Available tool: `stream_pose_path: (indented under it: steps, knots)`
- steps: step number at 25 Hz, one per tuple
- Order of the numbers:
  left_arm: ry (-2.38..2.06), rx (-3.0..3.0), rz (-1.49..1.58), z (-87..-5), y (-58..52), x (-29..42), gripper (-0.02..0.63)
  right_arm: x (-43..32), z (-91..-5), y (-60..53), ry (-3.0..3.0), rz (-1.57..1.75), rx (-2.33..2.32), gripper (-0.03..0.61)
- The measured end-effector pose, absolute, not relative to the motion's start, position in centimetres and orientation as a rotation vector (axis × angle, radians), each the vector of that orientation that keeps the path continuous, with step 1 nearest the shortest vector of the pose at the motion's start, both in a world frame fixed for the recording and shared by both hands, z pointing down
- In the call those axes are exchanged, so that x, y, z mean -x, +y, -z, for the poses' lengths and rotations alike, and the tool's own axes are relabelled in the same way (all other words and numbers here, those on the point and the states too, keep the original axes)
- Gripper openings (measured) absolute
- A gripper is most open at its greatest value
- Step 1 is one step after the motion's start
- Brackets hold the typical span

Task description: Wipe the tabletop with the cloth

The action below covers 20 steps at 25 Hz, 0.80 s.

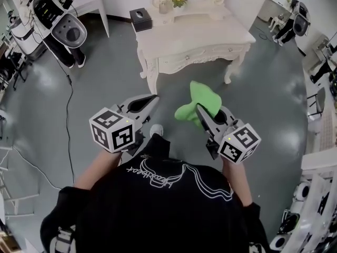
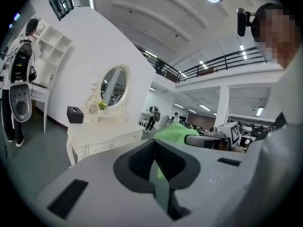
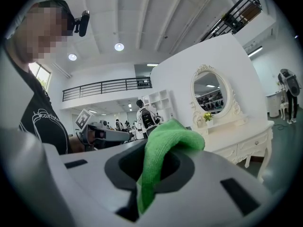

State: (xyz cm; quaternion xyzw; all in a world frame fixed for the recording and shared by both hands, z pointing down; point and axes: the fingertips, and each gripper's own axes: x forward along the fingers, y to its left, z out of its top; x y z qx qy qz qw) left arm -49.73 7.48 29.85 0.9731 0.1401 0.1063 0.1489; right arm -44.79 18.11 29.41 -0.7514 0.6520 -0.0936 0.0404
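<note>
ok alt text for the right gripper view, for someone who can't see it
The right hand-held gripper is shut on a green cloth that bulges up from its jaws. Behind stand a white dressing table with an oval mirror at right, and the person's black shirt at left.

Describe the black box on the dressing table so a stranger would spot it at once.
Find the white carved dressing table with the oval mirror. At its left end in the head view sits the black box, the only dark, square-cornered thing there, set apart from the yellow flowers.
</note>
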Motion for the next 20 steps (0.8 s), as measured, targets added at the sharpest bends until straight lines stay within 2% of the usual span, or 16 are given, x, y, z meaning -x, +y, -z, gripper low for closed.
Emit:
stream_pose_path:
  steps: [9,20]
  knots:
    - [0.434,-2.773,-0.336,-31.8,3.0,42.7,0.005,38.5,-31.9,13.8,1.97,0.356,2.32,0.028]
    - [0.326,-2.681,-0.407,-34.9,-11.4,28.9,0.005,23.8,-34.0,-0.4,1.994,0.507,2.28,0.028]
